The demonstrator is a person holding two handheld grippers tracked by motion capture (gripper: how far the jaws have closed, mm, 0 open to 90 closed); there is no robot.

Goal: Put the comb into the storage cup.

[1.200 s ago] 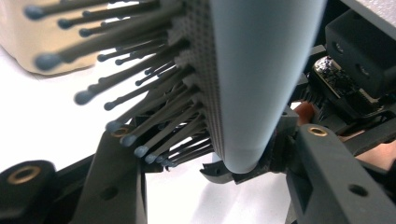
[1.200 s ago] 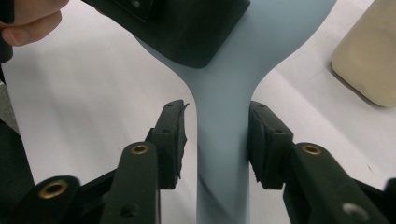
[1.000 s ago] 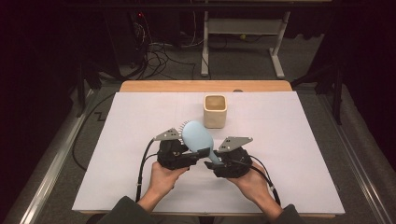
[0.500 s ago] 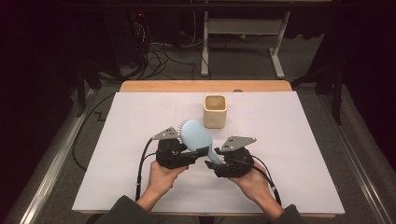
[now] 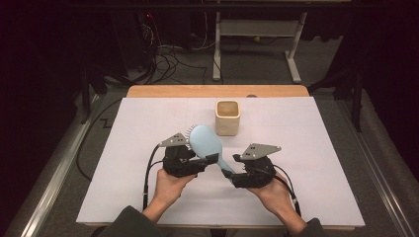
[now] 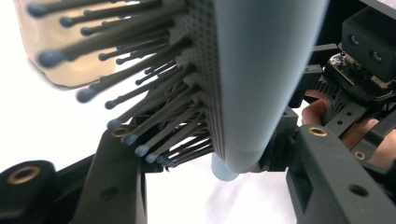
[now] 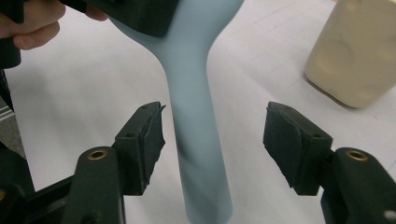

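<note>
A light blue hairbrush (image 5: 205, 140) hangs above the white table sheet, head up and back toward the camera. My left gripper (image 5: 203, 161) is shut on the lower part of its head; in the left gripper view the bristles (image 6: 140, 107) point left between the jaws. My right gripper (image 5: 231, 174) stands open around the handle (image 7: 196, 140). Its jaws have just been opening, and the pads (image 7: 149, 130) stand clear of the handle on both sides. A beige square cup (image 5: 227, 117) stands upright just behind the brush.
The white sheet (image 5: 123, 197) covers most of the wooden table, whose far edge (image 5: 217, 91) stays bare. The cup (image 7: 355, 51) is up and to the right of the right gripper's jaws. Metal rails run along both sides; cables and a desk frame lie beyond.
The right gripper's jaws have spread apart from the brush handle. Both hands and the brush stay about where they were.
</note>
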